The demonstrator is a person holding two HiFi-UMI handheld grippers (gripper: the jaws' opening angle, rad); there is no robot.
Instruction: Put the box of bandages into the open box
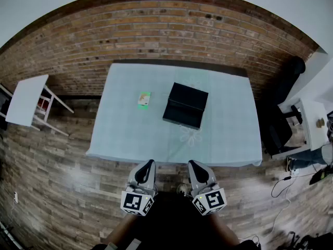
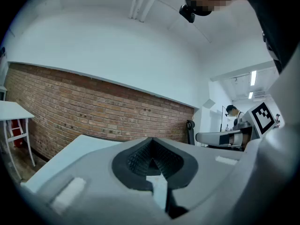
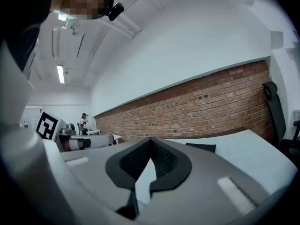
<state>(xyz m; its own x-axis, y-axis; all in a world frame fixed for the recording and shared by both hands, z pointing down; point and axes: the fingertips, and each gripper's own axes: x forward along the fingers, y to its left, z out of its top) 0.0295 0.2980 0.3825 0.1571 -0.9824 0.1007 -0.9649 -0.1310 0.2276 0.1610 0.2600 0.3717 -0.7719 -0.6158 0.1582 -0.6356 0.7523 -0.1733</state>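
The box of bandages (image 1: 144, 99), small, green and white, lies flat on the light-blue tablecloth (image 1: 125, 134), left of centre. Just to its right stands the black open box (image 1: 186, 104), whose dark edge also shows in the right gripper view (image 3: 200, 147). Both grippers hover side by side off the table's near edge, well short of the two boxes. My left gripper (image 1: 151, 163) (image 2: 151, 159) has its jaws together with nothing between them. My right gripper (image 1: 192, 164) (image 3: 150, 159) looks the same, jaws met and empty.
A white side table (image 1: 26, 100) stands on the wooden floor to the left. A black chair (image 1: 289, 77) and a white desk (image 1: 317, 124) are on the right. A brick wall (image 1: 171, 30) runs behind the table. A person (image 2: 230, 110) stands far off.
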